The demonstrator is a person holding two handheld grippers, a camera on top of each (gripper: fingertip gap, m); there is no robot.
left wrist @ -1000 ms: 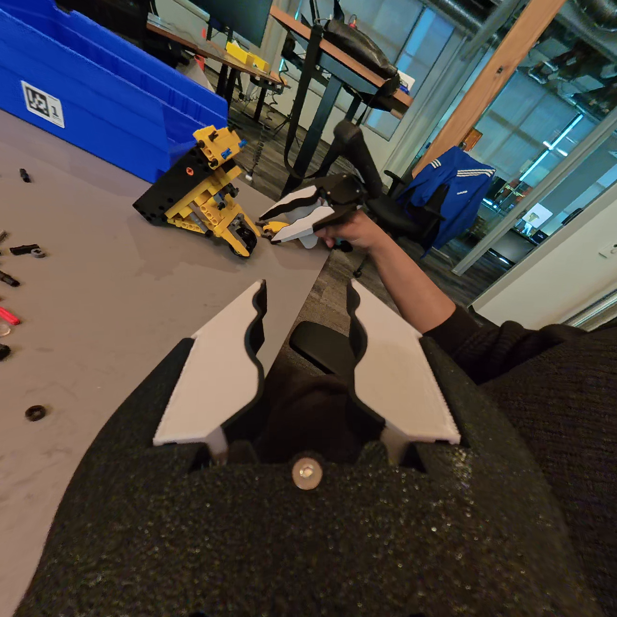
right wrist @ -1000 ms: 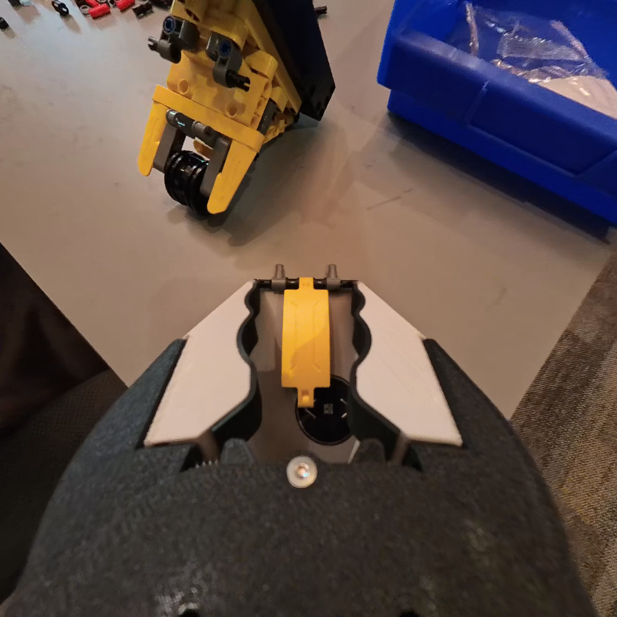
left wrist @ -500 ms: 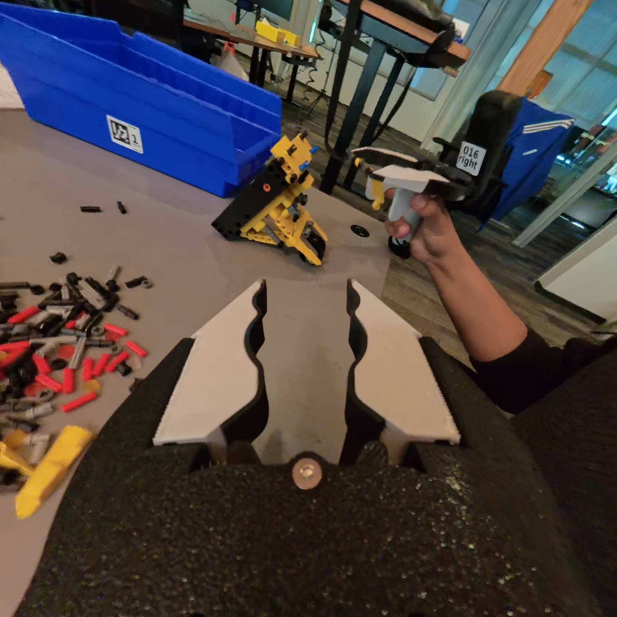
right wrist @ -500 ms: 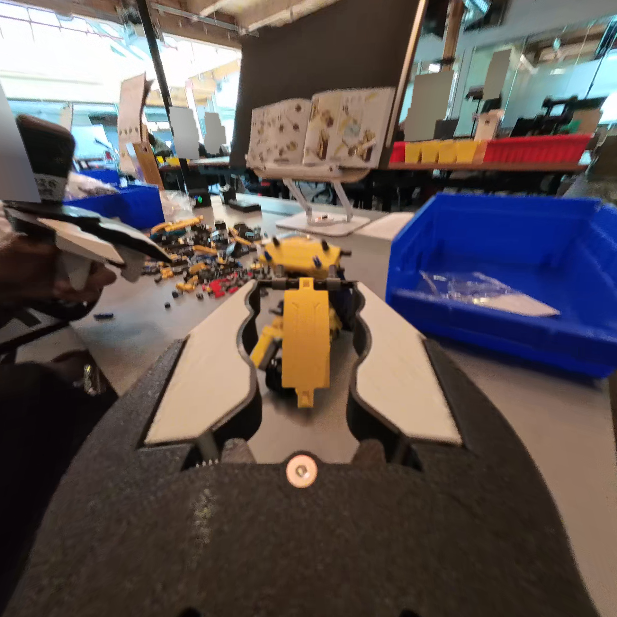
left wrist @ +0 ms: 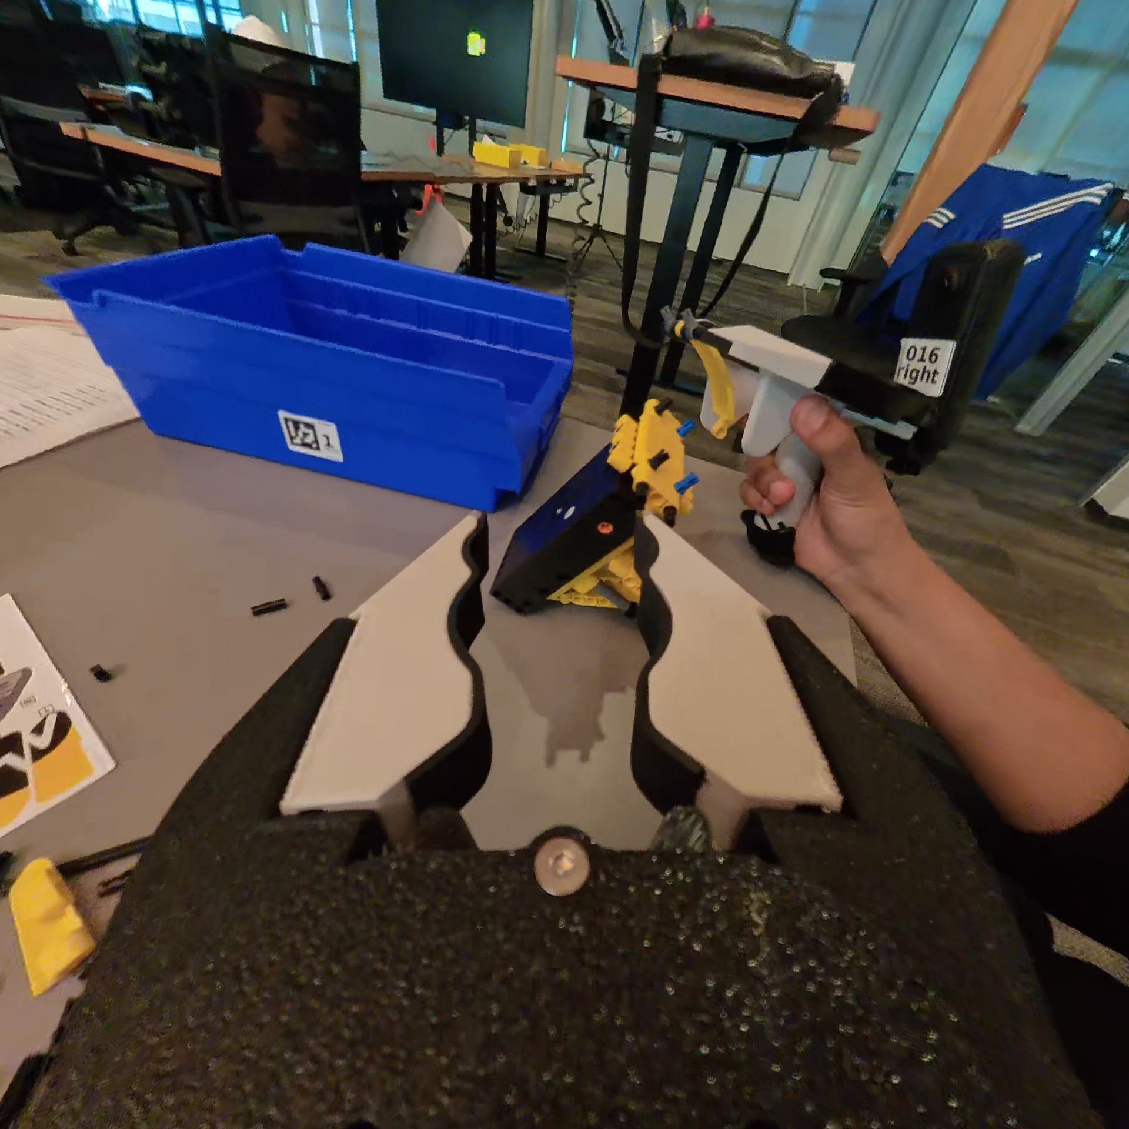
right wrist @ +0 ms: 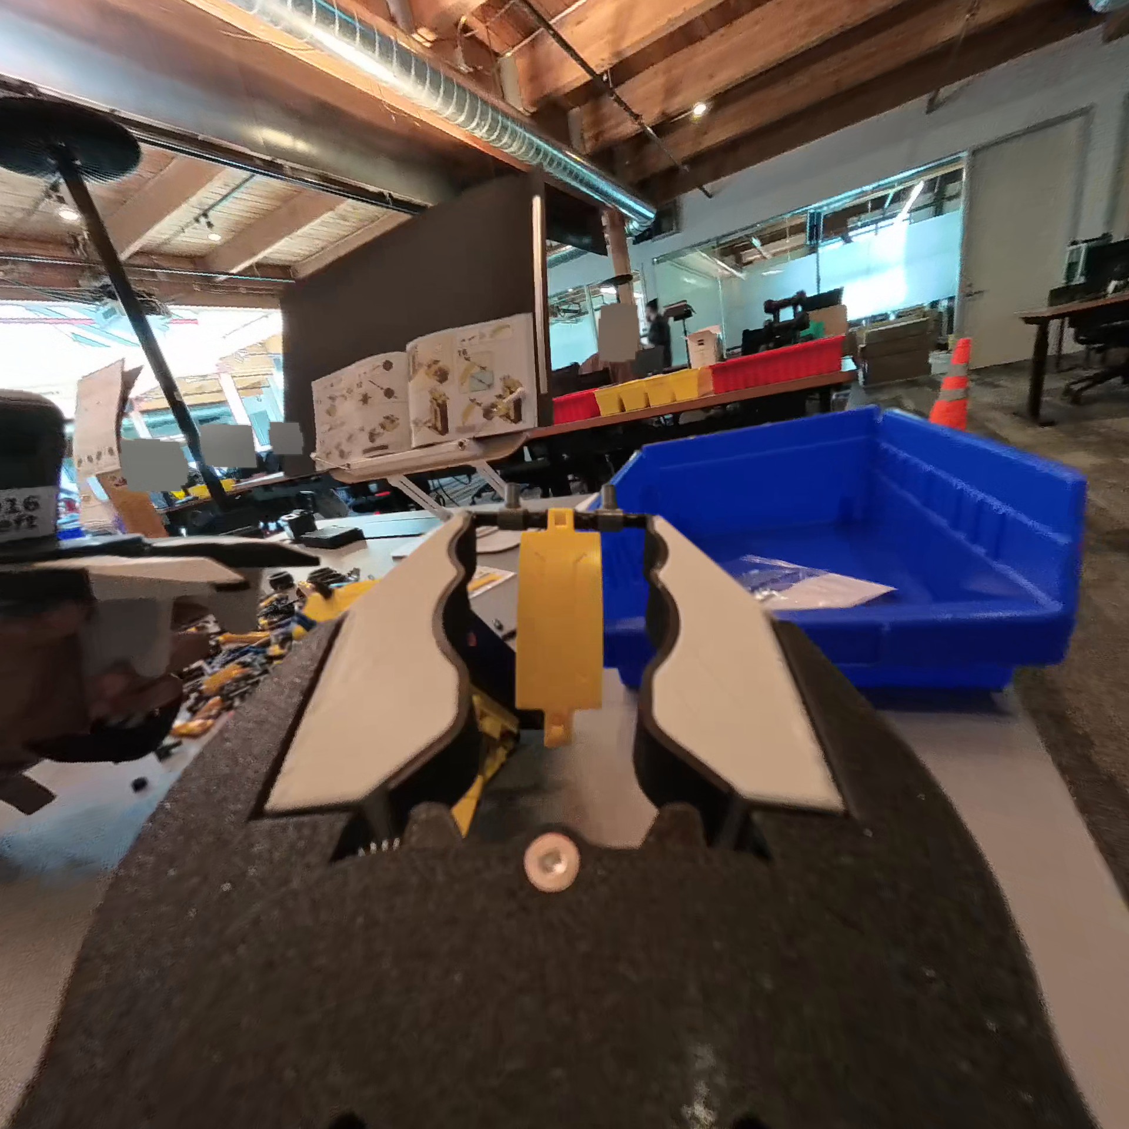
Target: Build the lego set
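Observation:
A yellow and black brick model (left wrist: 568,550) stands tilted on the grey table (left wrist: 183,550). My left gripper (left wrist: 559,531) is open and empty, just short of the model, which shows between its fingertips. My right gripper (right wrist: 559,522) is shut on a dark axle that carries a hanging yellow panel (right wrist: 559,623). In the left wrist view the right gripper (left wrist: 690,330) is held by a hand (left wrist: 837,489) and hovers above and right of the model, the panel (left wrist: 718,385) dangling. Part of the model (right wrist: 489,733) shows under the right gripper's fingers.
A blue bin (left wrist: 342,366) stands behind the model; it holds a clear bag (right wrist: 812,589). Loose pins (left wrist: 269,606), a printed sheet (left wrist: 36,733) and a yellow piece (left wrist: 49,916) lie at left. A pile of bricks (right wrist: 244,641) and an open booklet on a stand (right wrist: 427,397) are farther off.
My right gripper has risen from the table with the yellow panel and levelled out above the model. My left gripper has swung over the table and moved closer to the model.

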